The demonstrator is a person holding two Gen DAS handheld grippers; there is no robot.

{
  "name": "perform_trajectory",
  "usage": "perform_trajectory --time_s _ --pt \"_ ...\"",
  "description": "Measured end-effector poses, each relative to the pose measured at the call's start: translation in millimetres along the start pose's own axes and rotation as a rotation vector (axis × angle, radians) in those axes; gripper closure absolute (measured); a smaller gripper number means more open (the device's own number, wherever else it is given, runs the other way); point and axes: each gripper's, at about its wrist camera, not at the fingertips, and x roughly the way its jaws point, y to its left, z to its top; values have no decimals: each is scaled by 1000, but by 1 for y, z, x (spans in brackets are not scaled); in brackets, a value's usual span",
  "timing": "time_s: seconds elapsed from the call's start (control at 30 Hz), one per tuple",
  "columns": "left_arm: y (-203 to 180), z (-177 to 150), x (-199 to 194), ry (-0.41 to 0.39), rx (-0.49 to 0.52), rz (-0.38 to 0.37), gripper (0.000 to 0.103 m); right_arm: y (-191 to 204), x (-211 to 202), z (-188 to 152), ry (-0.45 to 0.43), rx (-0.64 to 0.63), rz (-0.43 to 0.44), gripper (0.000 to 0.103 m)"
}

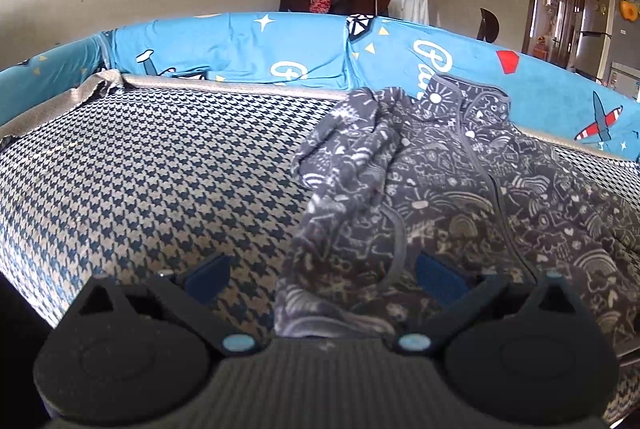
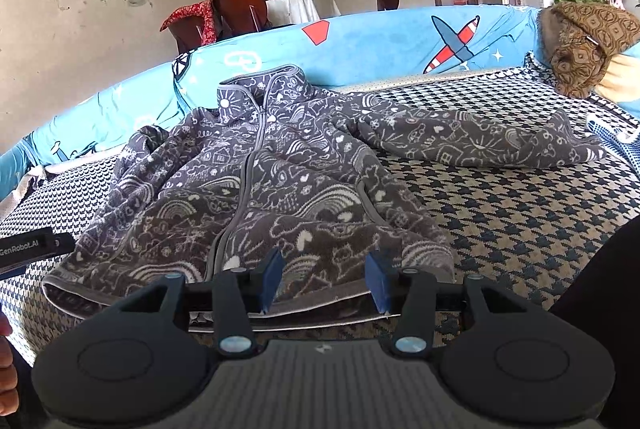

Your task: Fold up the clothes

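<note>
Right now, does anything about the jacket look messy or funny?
Yes. The jacket lies zipped and face up on the sofa, but its sleeves don't match: one sleeve stretches straight out across the seat, while the other sleeve is bunched and twisted beside the body. Nothing looks torn or spilled.

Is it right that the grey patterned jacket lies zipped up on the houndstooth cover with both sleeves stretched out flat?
Not quite. The right wrist view shows the jacket zipped up on the houndstooth cover, but only one sleeve stretches out flat. The other sleeve lies bunched and folded in against the body, clearest in the left wrist view.
</note>
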Motion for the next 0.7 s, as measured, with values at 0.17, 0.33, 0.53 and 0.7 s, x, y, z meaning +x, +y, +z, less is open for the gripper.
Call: perform_trajectory --time_s 0.17,0.33,0.53,0.7 --pt "-23 0 15 32 58 -39 0 6 13 4 18 -11 11 57" --pt "-40 -3 37 79 107 -42 0 13 32 4 61 -31 -11 57" --pt "-35 -16 64 168 97 -5 0 13 56 -5 169 -33 -61 57" --pt "-30 -18 64 168 78 -27 0 16 54 -6 166 -67 -70 57"
